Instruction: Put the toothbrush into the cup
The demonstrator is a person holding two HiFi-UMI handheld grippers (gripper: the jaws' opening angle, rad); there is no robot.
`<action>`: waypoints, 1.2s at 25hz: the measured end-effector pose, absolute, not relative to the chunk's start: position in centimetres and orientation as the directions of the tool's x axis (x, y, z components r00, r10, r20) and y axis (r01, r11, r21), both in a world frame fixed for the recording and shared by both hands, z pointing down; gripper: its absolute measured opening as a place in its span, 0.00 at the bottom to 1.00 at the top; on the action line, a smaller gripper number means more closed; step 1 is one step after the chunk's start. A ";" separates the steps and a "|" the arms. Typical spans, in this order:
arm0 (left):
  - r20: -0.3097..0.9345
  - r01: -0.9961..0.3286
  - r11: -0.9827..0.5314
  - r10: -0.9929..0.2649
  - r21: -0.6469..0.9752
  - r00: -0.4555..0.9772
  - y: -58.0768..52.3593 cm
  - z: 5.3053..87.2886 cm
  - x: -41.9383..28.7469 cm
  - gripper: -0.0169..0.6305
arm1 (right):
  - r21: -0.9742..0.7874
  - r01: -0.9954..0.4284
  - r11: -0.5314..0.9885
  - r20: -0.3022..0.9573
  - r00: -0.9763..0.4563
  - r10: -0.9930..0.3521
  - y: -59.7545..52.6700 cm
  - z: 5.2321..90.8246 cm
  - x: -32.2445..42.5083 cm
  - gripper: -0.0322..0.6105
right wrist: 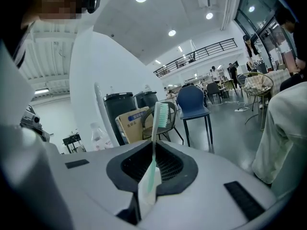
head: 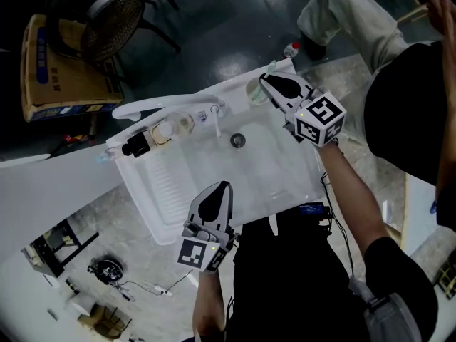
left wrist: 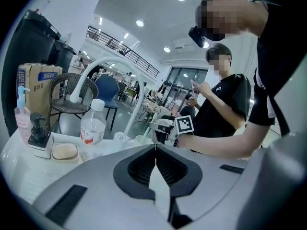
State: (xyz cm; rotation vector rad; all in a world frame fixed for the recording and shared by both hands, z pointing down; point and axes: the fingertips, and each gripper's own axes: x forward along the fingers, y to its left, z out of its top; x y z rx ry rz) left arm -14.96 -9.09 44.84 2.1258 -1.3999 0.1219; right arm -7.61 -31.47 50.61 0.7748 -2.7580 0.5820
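Right claw (right wrist: 153, 140) clamped on toothbrush (right wrist: 159, 119) handle, bristle head upright above jaws, held at far sink (head: 271, 173) corner just beside cup (head: 254, 92), toothbrush not yet in cup, left claw (left wrist: 155, 145) closed, empty, over near sink rim

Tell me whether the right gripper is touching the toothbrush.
Touching. The right gripper view shows the right gripper with its jaws shut on the handle of the toothbrush, bristles sticking up past them.

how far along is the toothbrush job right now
Done: toothbrush picked up, clamped in the right gripper, head sticking out. In hand: it is held close to the cup on the sink rim. Remaining: get it into the cup and release. Left gripper shut, empty.
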 end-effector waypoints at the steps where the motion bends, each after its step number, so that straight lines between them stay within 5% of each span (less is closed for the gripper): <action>1: 0.378 -0.862 -0.283 -0.809 0.420 0.450 -9.4 44.9 -14.8 0.04 | -0.314 -0.539 0.782 0.313 -0.836 -0.451 -31.5 50.9 -7.7 0.10; 30: 0.309 -0.832 -0.372 -0.802 0.412 0.512 -14.4 43.8 -12.3 0.04 | -0.294 -0.527 0.797 0.374 -0.831 -0.411 -31.6 55.2 -8.2 0.10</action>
